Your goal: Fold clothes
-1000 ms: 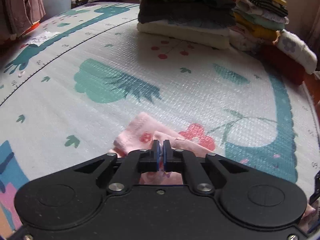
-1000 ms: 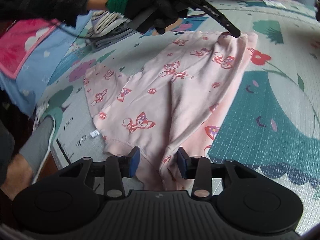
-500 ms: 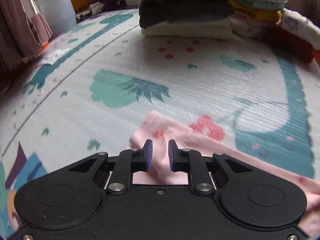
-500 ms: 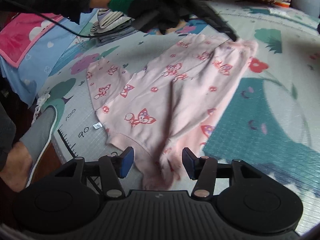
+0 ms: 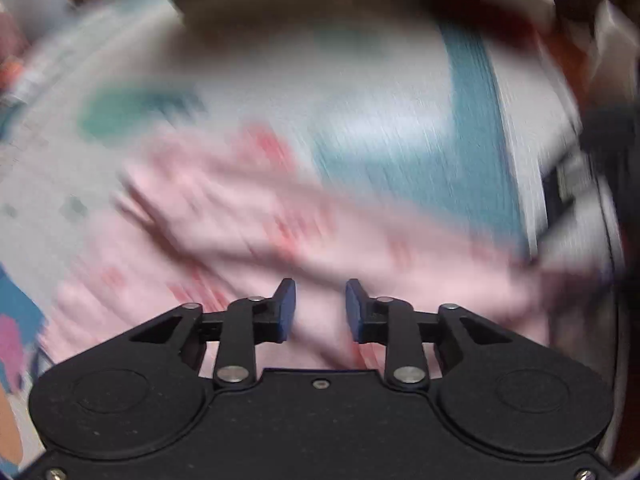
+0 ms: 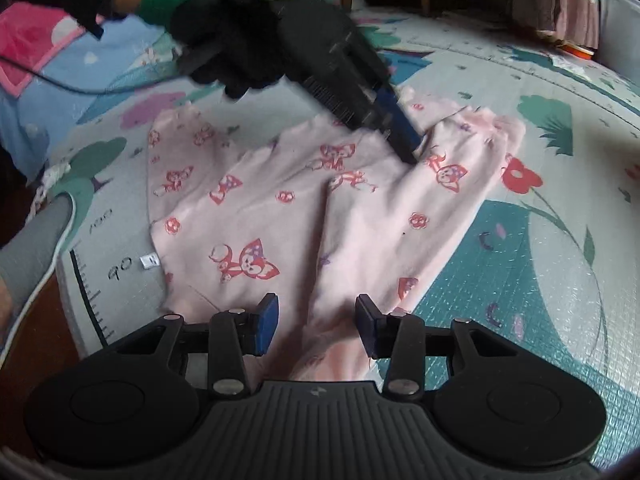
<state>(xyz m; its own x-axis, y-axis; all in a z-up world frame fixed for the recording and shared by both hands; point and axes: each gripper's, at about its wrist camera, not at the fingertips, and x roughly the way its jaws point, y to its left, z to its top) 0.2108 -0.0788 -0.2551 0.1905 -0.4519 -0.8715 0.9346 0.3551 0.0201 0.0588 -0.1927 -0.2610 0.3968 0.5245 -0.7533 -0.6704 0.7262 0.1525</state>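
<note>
Pink trousers (image 6: 280, 216) with red fox prints lie spread on the play mat (image 6: 520, 280), their leg ends at the far right. In the right wrist view a black-gloved hand holds my left gripper (image 6: 400, 136), its tips down on the cloth near the far leg. The left wrist view is blurred: my left gripper (image 5: 320, 300) hovers over the pink cloth (image 5: 240, 232), jaws opening, with nothing pinched. My right gripper (image 6: 316, 312) is at the near edge of the trousers. A raised fold of cloth sits between its closing jaws, and the pads stand clear of it.
A grey slipper (image 6: 36, 240) rests on the floor beside the mat's left edge. Blue and pink bedding (image 6: 60, 60) lies at the far left. A curtain (image 6: 560, 4) and a pale tub (image 6: 620, 20) stand behind the mat.
My left gripper has let go of the trouser leg end, opened, and swung back over the garment's middle. The leg end now lies flat. My right gripper has stayed at the near edge.
</note>
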